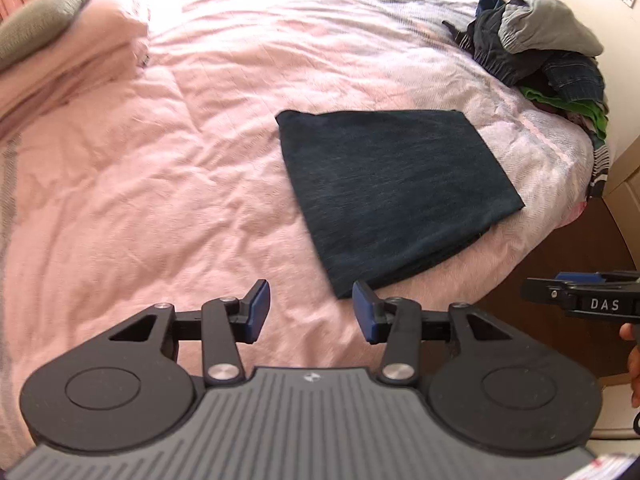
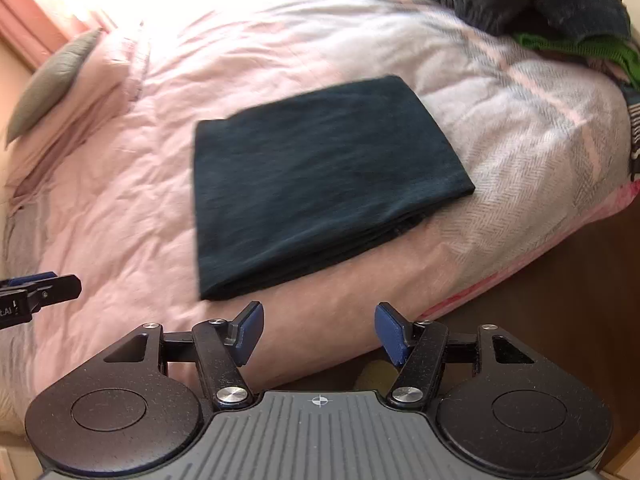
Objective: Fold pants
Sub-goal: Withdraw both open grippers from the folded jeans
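Observation:
Dark teal pants (image 1: 396, 196) lie folded into a flat, squarish packet on the pink bedspread (image 1: 180, 168), near the bed's front right corner. My left gripper (image 1: 311, 312) hovers open just short of the packet's near corner, nothing between its blue pads. In the right wrist view the same folded pants (image 2: 320, 184) rest ahead of my right gripper (image 2: 319, 330), which is open and empty over the bed's front edge. The right gripper (image 1: 580, 300) shows side-on at the left wrist view's right border. The left gripper's tip (image 2: 40, 292) pokes in at the right wrist view's left border.
A heap of unfolded clothes (image 1: 548, 60), grey, dark blue and green, sits at the bed's far right corner. A grey cushion (image 1: 44, 20) lies on pink pillows (image 1: 72, 64) at the far left. Brown floor (image 2: 560, 300) lies beyond the bed's right edge. Fingers of a hand (image 1: 632, 364) show at right.

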A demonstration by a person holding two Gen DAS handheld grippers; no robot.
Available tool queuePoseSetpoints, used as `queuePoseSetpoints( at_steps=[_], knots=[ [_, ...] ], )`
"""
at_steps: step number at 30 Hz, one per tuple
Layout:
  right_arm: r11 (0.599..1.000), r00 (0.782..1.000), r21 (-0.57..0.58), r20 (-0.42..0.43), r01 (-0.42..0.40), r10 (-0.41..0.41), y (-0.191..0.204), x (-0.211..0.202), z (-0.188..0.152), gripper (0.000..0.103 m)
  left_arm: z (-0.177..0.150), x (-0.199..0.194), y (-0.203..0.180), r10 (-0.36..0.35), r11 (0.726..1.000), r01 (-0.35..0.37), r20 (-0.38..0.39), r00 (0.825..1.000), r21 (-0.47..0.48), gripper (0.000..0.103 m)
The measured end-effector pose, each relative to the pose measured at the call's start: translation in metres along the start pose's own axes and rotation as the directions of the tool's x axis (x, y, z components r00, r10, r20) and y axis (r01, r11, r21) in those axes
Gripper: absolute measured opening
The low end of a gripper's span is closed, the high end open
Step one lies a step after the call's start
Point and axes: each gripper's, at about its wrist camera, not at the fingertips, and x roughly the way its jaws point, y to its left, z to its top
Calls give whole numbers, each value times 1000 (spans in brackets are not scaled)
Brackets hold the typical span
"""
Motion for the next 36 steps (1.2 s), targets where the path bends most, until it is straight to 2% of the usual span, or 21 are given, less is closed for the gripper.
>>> queuePoseSetpoints(
  at_steps=[2,8,15,25,36],
  knots=[
    [1000,1000,-29,24,9,-8,13,-16,-11,59,-9,-19,4,5,1000,-5,27,1000,6,49],
    [996,996,-82,83,27,-20,45,-56,-35,59,-33,-63,11,1,1000,-2,68,998,14,51],
    [994,990,-104,135,41,-27,61,-87,-45,59,-48,-89,12,-26,999,23,108,994,28,54],
    [987,989,-156,145,28,-5,79,-95,-39,59,-58,-104,26,-41,999,43,146,988,-10,56],
    [989,994,-146,108,-18,34,65,-79,-13,59,-46,-92,43,-12,994,26,133,991,-105,58]
  ],
)
